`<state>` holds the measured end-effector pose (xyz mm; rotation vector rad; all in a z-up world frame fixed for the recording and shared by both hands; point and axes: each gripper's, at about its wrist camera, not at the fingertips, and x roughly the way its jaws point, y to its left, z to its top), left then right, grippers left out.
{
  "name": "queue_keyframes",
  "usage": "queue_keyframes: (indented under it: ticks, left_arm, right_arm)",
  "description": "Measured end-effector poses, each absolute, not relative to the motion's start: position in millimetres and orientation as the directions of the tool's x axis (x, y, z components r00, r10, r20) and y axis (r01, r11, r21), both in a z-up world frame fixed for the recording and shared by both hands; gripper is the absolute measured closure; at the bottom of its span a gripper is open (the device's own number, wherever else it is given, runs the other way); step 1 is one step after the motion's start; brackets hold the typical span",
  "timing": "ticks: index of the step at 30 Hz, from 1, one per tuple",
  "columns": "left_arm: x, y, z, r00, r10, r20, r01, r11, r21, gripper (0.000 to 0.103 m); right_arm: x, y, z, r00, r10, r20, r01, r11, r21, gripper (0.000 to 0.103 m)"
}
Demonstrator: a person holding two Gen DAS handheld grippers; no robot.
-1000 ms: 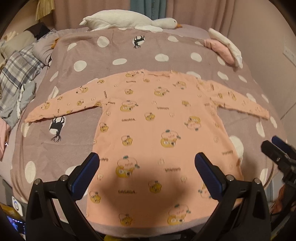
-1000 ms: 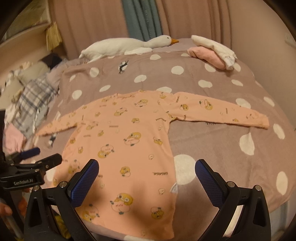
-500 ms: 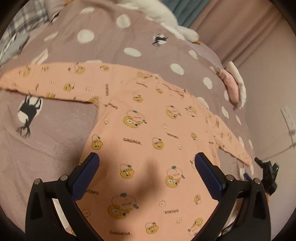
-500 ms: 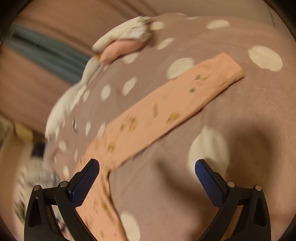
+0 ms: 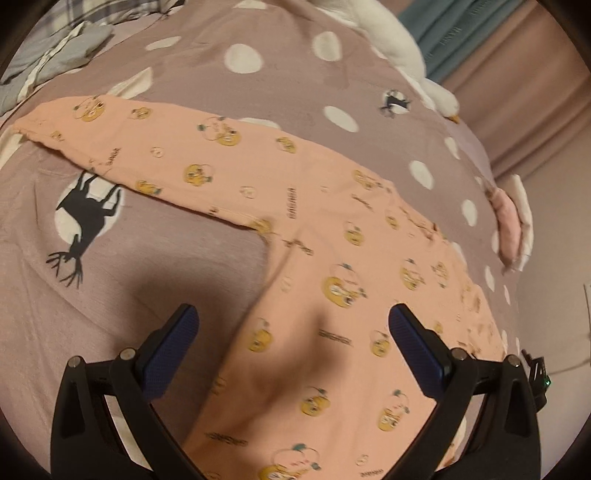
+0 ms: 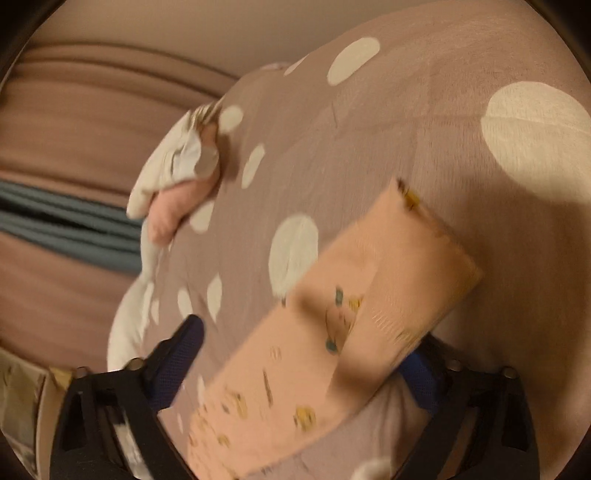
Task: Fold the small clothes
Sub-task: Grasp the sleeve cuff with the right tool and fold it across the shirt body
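Observation:
A small peach long-sleeved shirt (image 5: 332,280) with yellow cartoon prints lies flat on a mauve polka-dot bedspread (image 5: 155,258). Its left sleeve (image 5: 147,158) stretches out to the upper left in the left wrist view. My left gripper (image 5: 293,332) is open, just above the shirt's body below the left armpit. In the right wrist view the shirt's right sleeve (image 6: 332,339) runs between my open right gripper's (image 6: 306,350) fingers, its cuff (image 6: 417,266) just beyond them. The right fingertip is hidden behind the sleeve. I cannot tell whether the fingers touch the fabric.
A white goose plush (image 5: 388,33) lies at the head of the bed. Folded pink and white clothes (image 6: 177,184) sit near the bed's right edge, also in the left wrist view (image 5: 511,225). Plaid and grey laundry (image 5: 55,51) lies at the upper left. Curtains (image 6: 74,140) hang behind.
Both grippers have come down close to the bed. The left one moved toward the shirt's left armpit. The right one swung right to the right sleeve's cuff. Both stayed open.

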<state>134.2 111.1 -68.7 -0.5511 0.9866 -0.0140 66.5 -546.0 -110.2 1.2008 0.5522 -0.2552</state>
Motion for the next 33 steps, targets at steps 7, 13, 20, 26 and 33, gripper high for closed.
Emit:
queue_keyframes:
  ticks: [7, 13, 20, 26, 33]
  left_arm:
    - [131, 134, -70, 0.563, -0.244, -0.789, -0.273, 0.847, -0.456, 0.000]
    - [123, 149, -62, 0.577, -0.240, -0.781, -0.279, 0.841, -0.465, 0.000]
    - [108, 163, -54, 0.588, -0.233, -0.775, -0.274, 0.844, -0.462, 0.000]
    - [94, 184, -52, 0.592, -0.220, -0.775, -0.291, 0.839, -0.460, 0.000]
    - [80, 212, -59, 0.585, -0.188, -0.789, -0.330, 0.833, -0.444, 0.000]
  right_arm:
    - [67, -549, -107, 0.807, 0.084, -0.585, 0.521, 0.365, 0.771, 0.094]
    - [102, -480, -19, 0.791, 0.086, -0.606, 0.384, 0.701, 0.601, 0.096]
    - [145, -347, 55, 0.767, 0.127, -0.629, 0.159, 0.912, 0.379, 0.096]
    - [180, -195, 54, 0.734, 0.059, -0.677, -0.018, 0.998, 0.068, 0.096]
    - [206, -54, -12, 0.657, -0.003, -0.754, -0.183, 0.969, -0.163, 0.096]
